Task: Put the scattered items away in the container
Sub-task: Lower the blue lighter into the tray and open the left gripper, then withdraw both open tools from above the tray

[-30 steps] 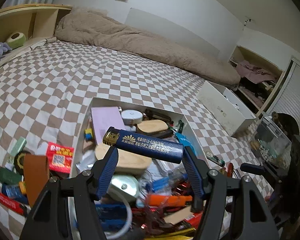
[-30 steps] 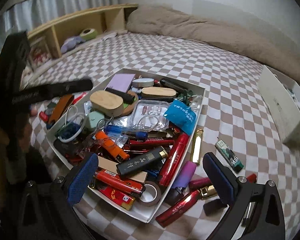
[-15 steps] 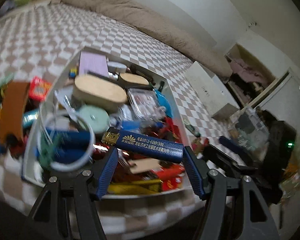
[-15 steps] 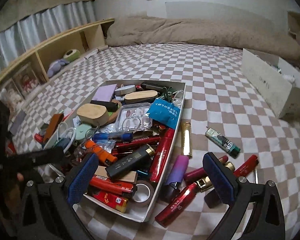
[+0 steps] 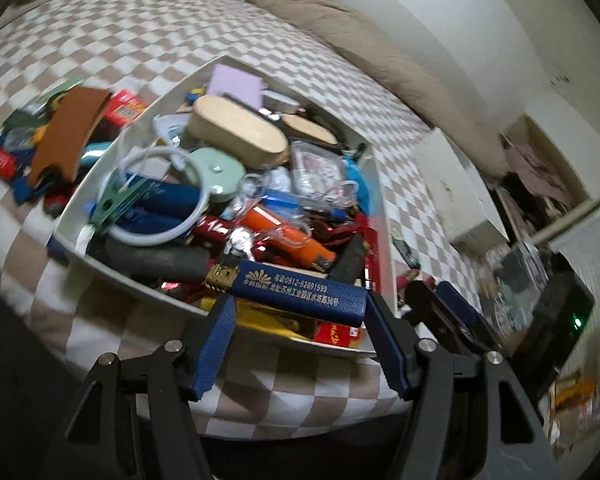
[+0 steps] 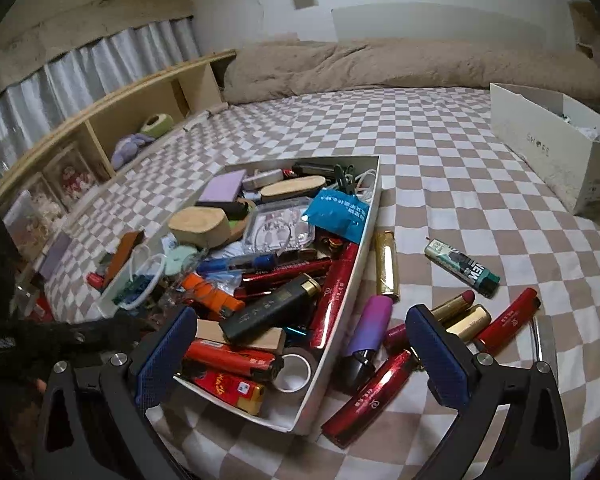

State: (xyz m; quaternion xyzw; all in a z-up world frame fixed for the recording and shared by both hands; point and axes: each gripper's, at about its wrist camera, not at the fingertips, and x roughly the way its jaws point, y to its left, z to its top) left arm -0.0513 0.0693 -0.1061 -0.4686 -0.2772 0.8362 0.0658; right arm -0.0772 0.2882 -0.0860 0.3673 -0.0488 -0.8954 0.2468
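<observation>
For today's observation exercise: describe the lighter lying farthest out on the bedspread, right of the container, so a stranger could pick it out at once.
Start at the white container on the checkered bedspread and look right of it, beyond the gold lighter lying along its wall. The green-and-white lighter lies alone and slantwise there. It alone carries bold white letters on black and a teal end; the nearby lipsticks are red and gold.

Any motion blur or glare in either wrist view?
Left wrist view: smeared toward the left edge, though the held blue lighter stays sharp, print readable. Right wrist view: crisp throughout, with highlights on the gold lighter; fisheye bends the shelf.
</observation>
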